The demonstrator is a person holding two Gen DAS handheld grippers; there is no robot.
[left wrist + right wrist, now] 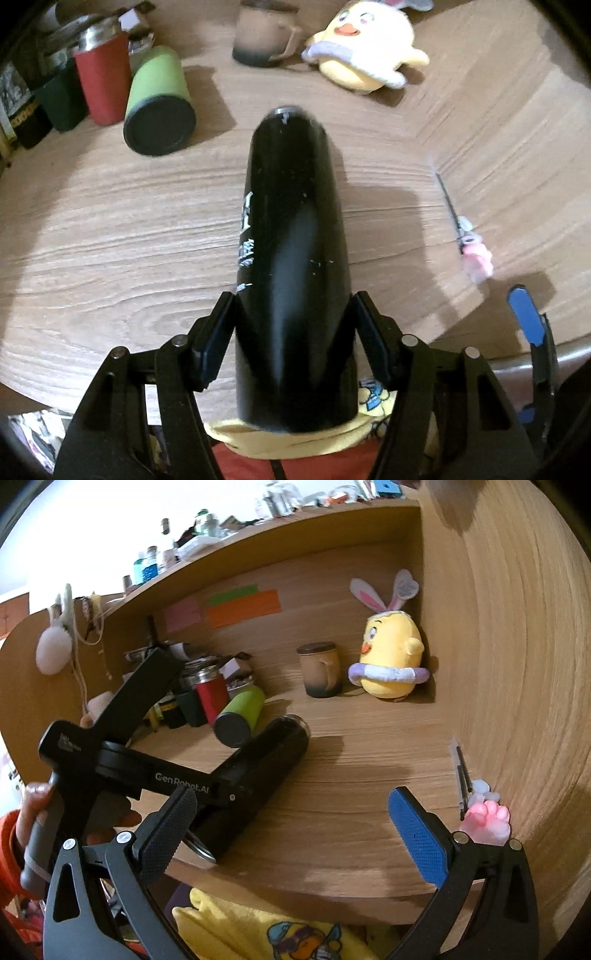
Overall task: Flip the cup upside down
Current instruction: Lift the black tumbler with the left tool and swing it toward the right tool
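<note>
The cup is a tall black tumbler with white lettering. My left gripper is shut on its lower body, with one pad on each side, and holds it tilted on its side above the wooden desk. In the right wrist view the black tumbler lies nearly level in the left gripper, its steel rim toward the near desk edge. My right gripper is open and empty above the desk's front edge, to the right of the tumbler.
A green tumbler lies on its side at the back left beside a red cup and dark cups. A brown mug and a yellow plush chick stand at the back. A pen with a pink paw lies at the right, by the side wall.
</note>
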